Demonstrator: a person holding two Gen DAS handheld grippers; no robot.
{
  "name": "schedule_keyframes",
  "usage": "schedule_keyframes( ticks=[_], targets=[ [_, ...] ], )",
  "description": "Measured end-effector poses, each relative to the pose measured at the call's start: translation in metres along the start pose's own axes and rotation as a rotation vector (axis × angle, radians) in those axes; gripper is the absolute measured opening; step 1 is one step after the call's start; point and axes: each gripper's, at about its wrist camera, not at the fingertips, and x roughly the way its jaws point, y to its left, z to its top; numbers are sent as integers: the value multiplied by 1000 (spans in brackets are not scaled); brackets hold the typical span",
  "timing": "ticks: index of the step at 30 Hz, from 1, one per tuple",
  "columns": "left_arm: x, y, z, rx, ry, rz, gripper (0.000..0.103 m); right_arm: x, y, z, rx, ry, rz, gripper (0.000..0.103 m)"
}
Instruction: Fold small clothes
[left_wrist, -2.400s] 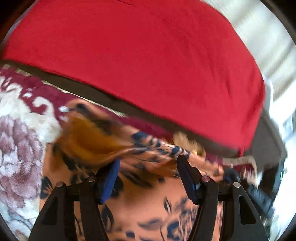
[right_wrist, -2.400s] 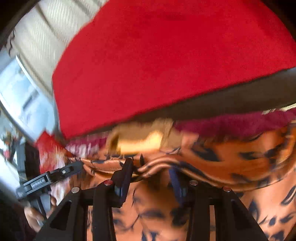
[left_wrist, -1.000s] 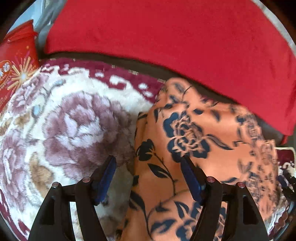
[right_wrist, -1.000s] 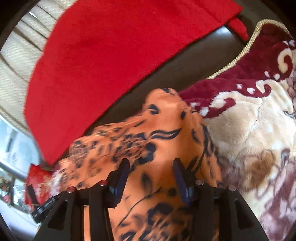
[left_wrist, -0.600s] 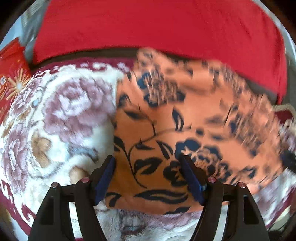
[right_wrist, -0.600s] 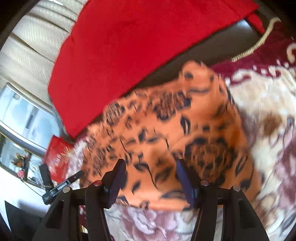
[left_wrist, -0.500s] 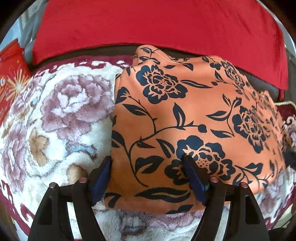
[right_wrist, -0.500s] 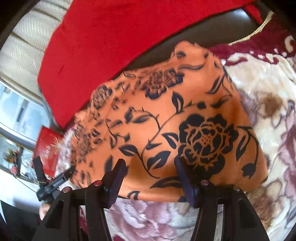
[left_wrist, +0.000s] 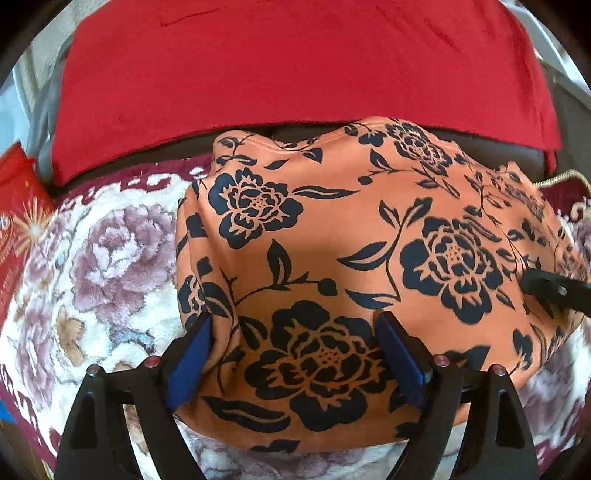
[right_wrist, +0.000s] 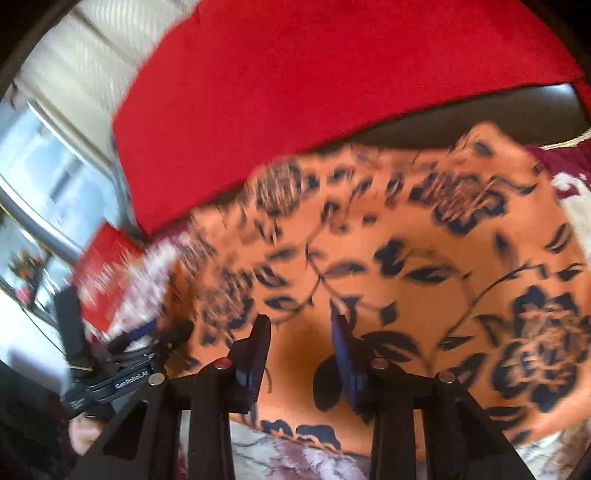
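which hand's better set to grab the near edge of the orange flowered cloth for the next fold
Probably left. The left gripper stands open, jaws having just widened, straddling the near left part of the orange cloth in a sharp view. The right gripper, jaws just narrowed, shows only in a blurred view, mid-motion over the cloth.

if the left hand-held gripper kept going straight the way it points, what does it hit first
Most likely the orange floral garment: the left hand-held gripper stands open right over it, nothing in between, though depth is hard to judge.
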Motion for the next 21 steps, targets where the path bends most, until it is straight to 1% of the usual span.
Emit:
schedule_keyframes(
  ticks=[1,2,4,6,7,9,11,13,15,16,18,19,21],
  targets=[
    [-2,3,0,-5,1,-10,88,11,0,0,0,27,-17,37],
    [-5,7,2,-18,4,-28,88,16,3,1,-14,28,-42,37],
    [-14,21,3,-60,-29,-44,88,13,13,13,-51,8,-58,37],
    [-22,34,3,-94,-62,-12,88,11,26,31,-77,-25,-27,37],
    [-26,39,2,-101,-70,8,88,13,33,41,-88,-30,-28,37],
    [-29,48,-1,-104,-82,63,88,30,45,67,-106,-25,-35,37],
    [-24,50,-1,-80,-69,108,88,56,58,95,-106,5,-38,37],
    [-14,52,-5,-49,-25,136,88,80,68,114,-96,35,-60,37],
    [-6,55,-9,-38,10,134,88,107,76,133,-109,60,-107,37],
    [-2,56,-11,-42,24,124,88,124,78,140,-108,86,-136,37],
    [1,63,-13,-78,38,91,88,164,72,147,-71,186,-196,38],
    [3,66,-14,-97,38,73,88,170,70,149,-56,194,-210,38],
    [0,73,-16,-125,41,52,88,163,79,155,-49,173,-222,39]
  ],
)
